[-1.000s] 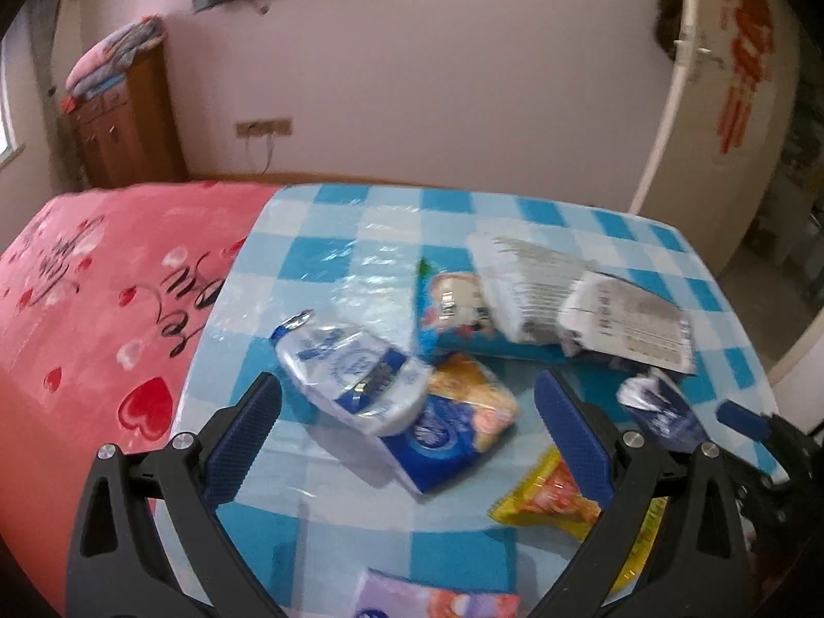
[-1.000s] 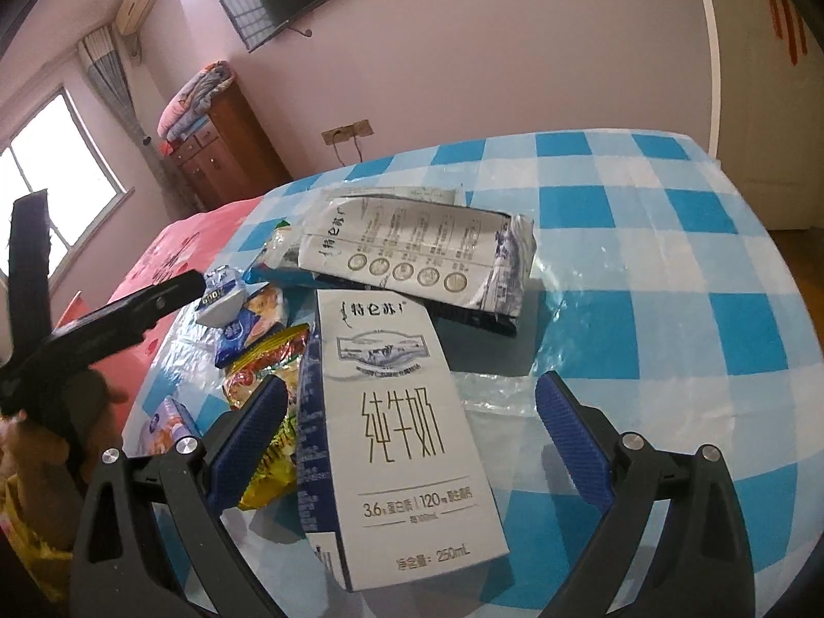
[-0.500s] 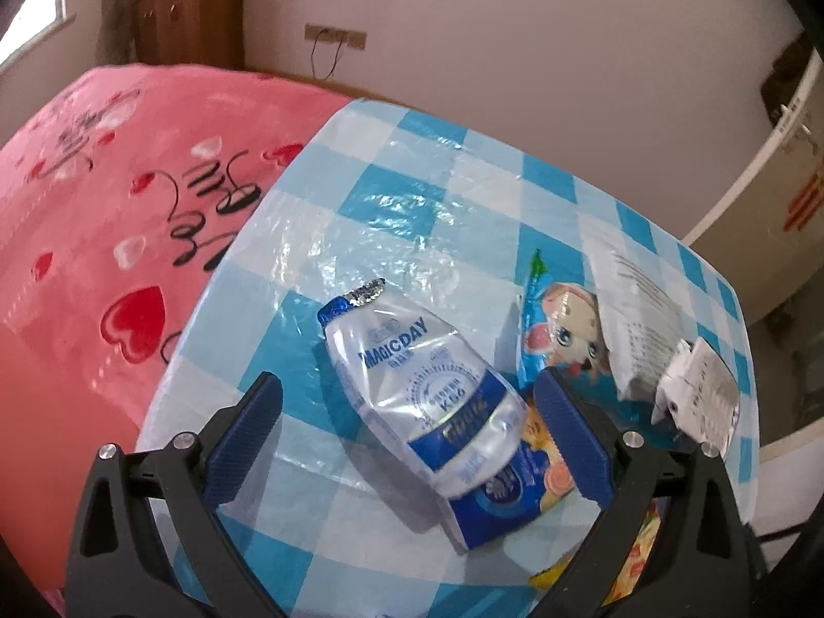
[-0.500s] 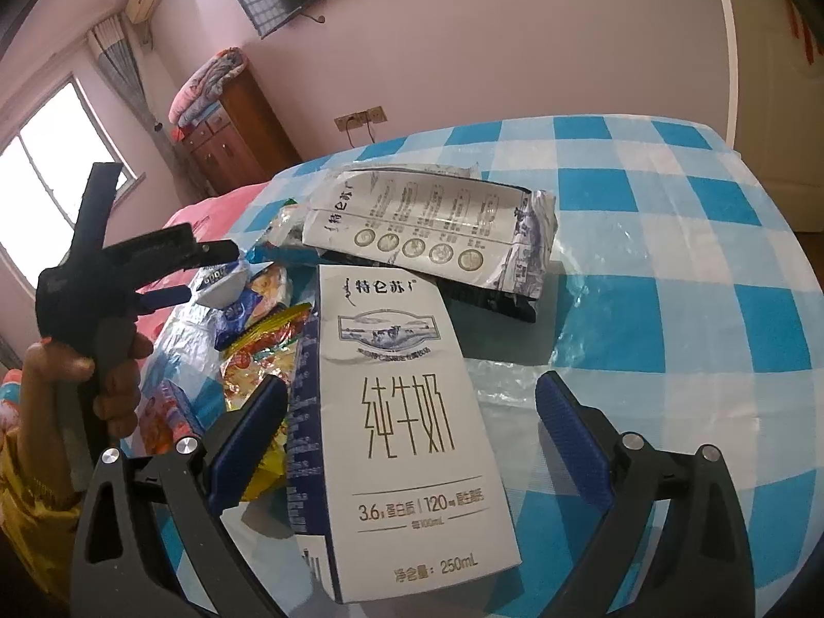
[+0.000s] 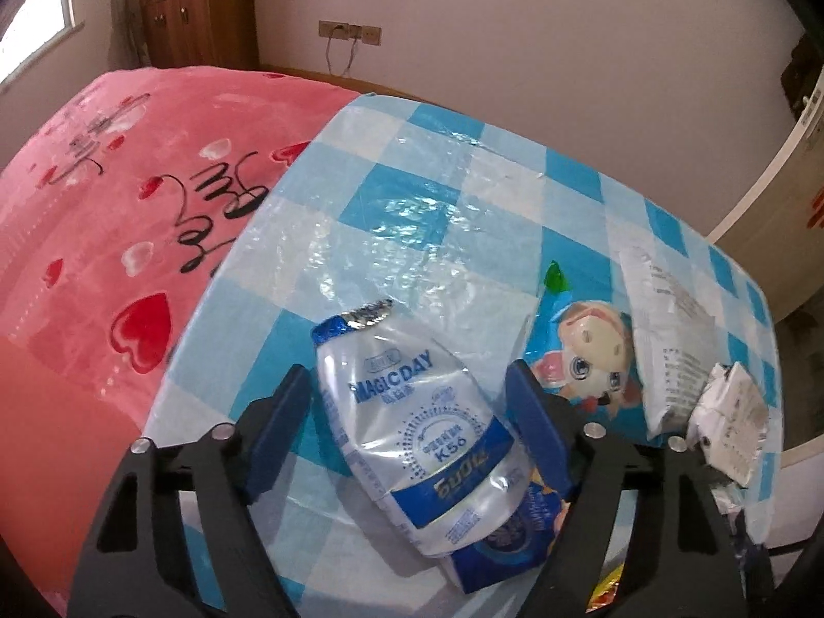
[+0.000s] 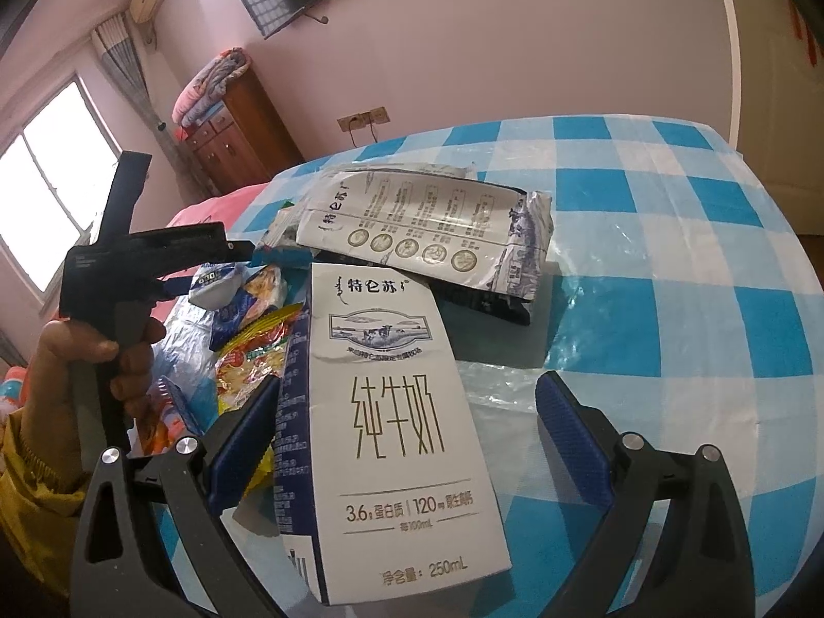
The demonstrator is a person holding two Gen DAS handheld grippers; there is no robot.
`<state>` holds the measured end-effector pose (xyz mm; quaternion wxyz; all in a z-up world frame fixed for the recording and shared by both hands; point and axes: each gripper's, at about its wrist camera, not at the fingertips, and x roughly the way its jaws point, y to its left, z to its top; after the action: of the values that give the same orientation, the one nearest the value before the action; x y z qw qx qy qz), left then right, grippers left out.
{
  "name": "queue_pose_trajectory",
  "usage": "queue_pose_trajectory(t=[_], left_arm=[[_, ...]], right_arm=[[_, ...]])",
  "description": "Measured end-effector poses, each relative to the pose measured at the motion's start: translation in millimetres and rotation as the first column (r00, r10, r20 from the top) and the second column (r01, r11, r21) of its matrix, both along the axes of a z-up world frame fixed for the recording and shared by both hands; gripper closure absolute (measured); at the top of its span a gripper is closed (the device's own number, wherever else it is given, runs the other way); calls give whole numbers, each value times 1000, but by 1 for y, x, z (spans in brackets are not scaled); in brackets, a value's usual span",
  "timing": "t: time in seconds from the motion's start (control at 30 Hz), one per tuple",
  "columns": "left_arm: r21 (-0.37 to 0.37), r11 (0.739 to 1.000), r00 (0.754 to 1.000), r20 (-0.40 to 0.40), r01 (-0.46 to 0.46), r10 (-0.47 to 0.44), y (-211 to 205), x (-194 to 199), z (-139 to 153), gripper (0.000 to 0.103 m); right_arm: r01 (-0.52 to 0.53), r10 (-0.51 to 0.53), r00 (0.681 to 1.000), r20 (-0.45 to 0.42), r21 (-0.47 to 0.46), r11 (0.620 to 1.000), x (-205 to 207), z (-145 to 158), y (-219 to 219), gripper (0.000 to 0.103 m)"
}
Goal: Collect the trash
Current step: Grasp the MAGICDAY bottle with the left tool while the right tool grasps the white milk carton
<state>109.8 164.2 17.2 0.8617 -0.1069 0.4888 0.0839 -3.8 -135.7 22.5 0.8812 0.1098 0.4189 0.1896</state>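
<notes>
A crumpled clear-and-blue "Magic Day" pouch [image 5: 412, 417] lies on the blue checked table [image 5: 412, 216]. My left gripper [image 5: 409, 412] is open, its fingers on either side of the pouch and apart from it. It also shows in the right wrist view [image 6: 154, 252], held by a hand. A white 250 mL milk carton [image 6: 391, 422] lies flat between the open fingers of my right gripper [image 6: 407, 438]. Behind it lies a flattened grey-white milk pack [image 6: 427, 232].
A blue cartoon snack bag [image 5: 582, 355], white wrappers [image 5: 669, 340] and a crumpled carton [image 5: 731, 417] lie at the right. A blue packet [image 5: 510, 551] sits under the pouch. Yellow snack wrappers [image 6: 252, 355] lie left of the carton. A pink bed [image 5: 103, 237] borders the table's left edge.
My left gripper has moved down and forward over the Magic Day pouch, and its fingers have narrowed around it. The right gripper stays nearly still over the milk carton.
</notes>
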Motion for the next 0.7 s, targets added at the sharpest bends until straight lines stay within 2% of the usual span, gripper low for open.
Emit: queue_pose_trajectory(t=[0.27,0.5,0.63,0.7], left_arm=[[79,996,998,-43,45,-41,7,-12,-2,26],[107,993,998,-30,49,-46,3,-11,-4,26],[133,990,999,-15,37,-35,4,-16,-3,40],[120,992,999,-11,36,-35,6,-18,-2,41]], right_arm=[[6,-6,1000,-4,16,1000,1,1,-3,7],[-4,4,1000,-12,4,1000,1,-2,2,7],[-5,6,1000,-29,25,1000,2,-5,1,7],[-9,10,999,-30,27,1000,1,-5,3,7]])
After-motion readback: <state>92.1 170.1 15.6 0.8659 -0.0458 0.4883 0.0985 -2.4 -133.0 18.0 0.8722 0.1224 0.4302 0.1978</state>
